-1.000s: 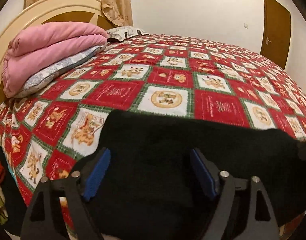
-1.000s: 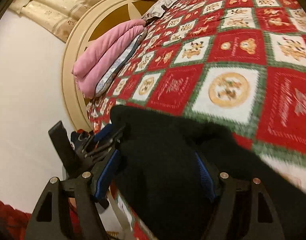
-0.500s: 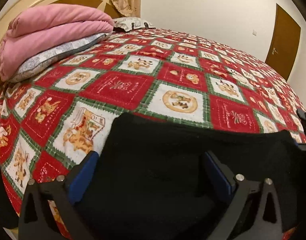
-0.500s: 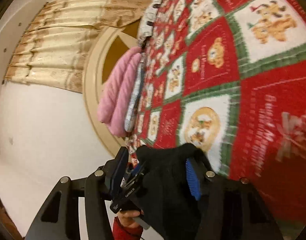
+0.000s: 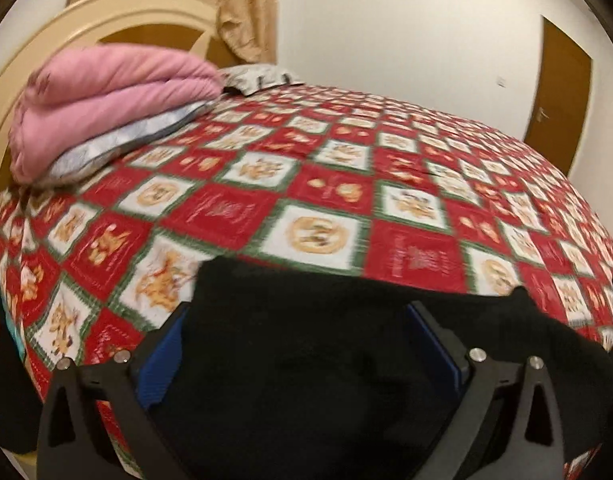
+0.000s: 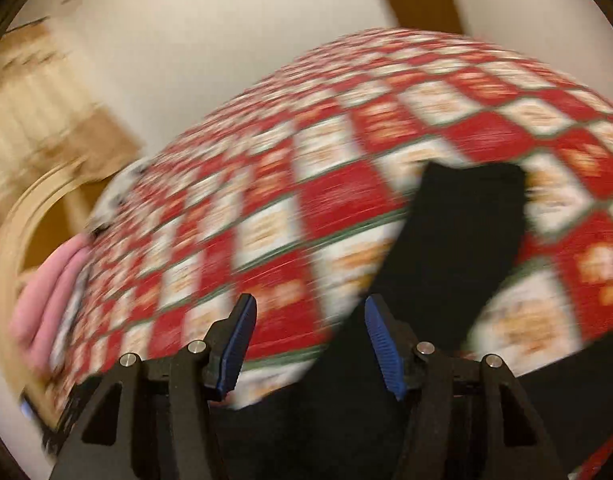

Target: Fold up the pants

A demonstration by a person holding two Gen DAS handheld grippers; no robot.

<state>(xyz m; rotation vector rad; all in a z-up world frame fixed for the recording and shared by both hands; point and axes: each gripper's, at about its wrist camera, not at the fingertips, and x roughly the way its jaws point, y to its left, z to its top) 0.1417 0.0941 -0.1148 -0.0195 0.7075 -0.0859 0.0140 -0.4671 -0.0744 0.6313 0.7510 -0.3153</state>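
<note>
The black pants lie on the near edge of the bed, on the red, white and green patchwork bedspread. My left gripper is wide open, and the black cloth fills the gap between its blue pads. In the blurred right wrist view, one black pant leg stretches away over the bedspread. My right gripper is open and empty, just left of that leg, with bedspread showing between its fingers.
A folded pink quilt sits on a grey-blue pillow by the cream headboard at the left. A brown door is at the far right. The quilt also shows in the right wrist view.
My right gripper has let go of the black cloth and swung fast to face across the bed. My left gripper has stayed open over the pants, pulling back slightly.
</note>
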